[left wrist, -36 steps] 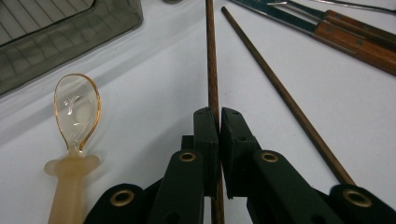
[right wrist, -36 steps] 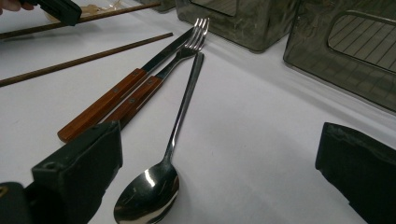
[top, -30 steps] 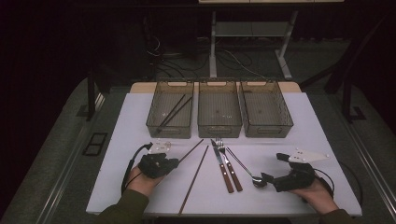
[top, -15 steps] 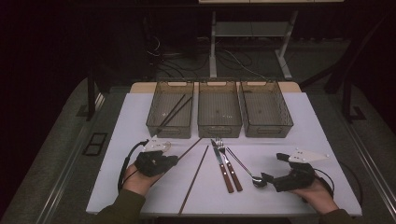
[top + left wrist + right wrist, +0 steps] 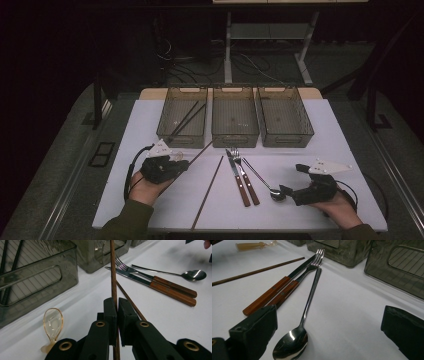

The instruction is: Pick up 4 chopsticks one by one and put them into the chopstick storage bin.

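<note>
The left gripper (image 5: pixel 175 165) sits at the near left of the white table (image 5: pixel 310 150), its two black jaws pinched tight on a thin, dark brown wooden chopstick (image 5: pixel 113 277). In the left gripper view the stick runs straight up from between the jaws, round and slim, with a fine reddish grain, and its far end reaches toward the tinted bins. In the high view it slants from the gripper up and to the right, toward the near right corner of the left bin (image 5: pixel 182 120), which already holds two dark sticks lying aslant. Just left of the jaws a small clear amber plastic spoon (image 5: pixel 52 322) lies on the table.

A second chopstick (image 5: pixel 207 192) of the same brown wood lies flat just to the right, running from the near edge toward the middle bin (image 5: pixel 235 117). Right of it a knife (image 5: pixel 237 177) and a fork (image 5: pixel 246 175), both with reddish wooden handles, lie side by side and touching, blade and tines pointing to the far side. A long steel spoon (image 5: pixel 299 330) lies aslant next to them, its bowl nearest the person.

The right bin (image 5: pixel 284 116) stands at the far right of the row. The right gripper (image 5: pixel 287 191) rests at the near right, jaws spread wide with the spoon's bowl lying between them, not pressed by either jaw.
</note>
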Demonstrator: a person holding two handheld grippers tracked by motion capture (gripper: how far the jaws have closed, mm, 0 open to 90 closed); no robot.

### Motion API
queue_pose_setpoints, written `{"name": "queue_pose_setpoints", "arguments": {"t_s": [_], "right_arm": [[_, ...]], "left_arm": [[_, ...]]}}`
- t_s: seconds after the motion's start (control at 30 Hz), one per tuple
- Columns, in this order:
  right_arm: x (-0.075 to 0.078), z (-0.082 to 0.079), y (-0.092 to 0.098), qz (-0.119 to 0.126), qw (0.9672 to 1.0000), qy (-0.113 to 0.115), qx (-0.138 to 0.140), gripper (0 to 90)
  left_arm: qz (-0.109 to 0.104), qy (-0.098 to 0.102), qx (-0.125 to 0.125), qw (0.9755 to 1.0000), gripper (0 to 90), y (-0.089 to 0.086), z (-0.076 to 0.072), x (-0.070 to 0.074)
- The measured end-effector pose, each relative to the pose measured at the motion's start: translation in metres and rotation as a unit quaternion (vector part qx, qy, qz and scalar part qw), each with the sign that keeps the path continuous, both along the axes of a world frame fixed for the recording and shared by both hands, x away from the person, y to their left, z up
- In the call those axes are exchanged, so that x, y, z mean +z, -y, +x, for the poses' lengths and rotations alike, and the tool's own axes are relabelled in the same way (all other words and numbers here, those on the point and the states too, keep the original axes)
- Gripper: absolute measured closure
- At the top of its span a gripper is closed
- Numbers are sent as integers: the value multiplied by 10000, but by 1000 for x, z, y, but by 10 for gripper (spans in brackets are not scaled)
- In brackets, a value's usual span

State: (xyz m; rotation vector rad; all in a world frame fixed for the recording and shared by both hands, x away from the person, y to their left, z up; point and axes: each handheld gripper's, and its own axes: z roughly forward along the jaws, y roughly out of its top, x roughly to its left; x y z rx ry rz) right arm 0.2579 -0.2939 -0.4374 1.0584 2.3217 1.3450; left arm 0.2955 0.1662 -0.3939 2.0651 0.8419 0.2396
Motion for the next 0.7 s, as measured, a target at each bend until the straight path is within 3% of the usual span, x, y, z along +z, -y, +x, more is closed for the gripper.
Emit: {"name": "queue_pose_setpoints", "arguments": {"t_s": [0.17,0.43,0.7], "right_arm": [[0,0,0,-4,10000,5,-1,8],[0,0,0,11,10000,-1,-10,8],[0,0,0,26,10000,-1,-9,8]], "left_arm": [[-134,16,21,9999,850,-1,5,3],[-61,121,84,9999,850,-1,19,8],[-151,239,191,9994,850,-3,39,19]]}}
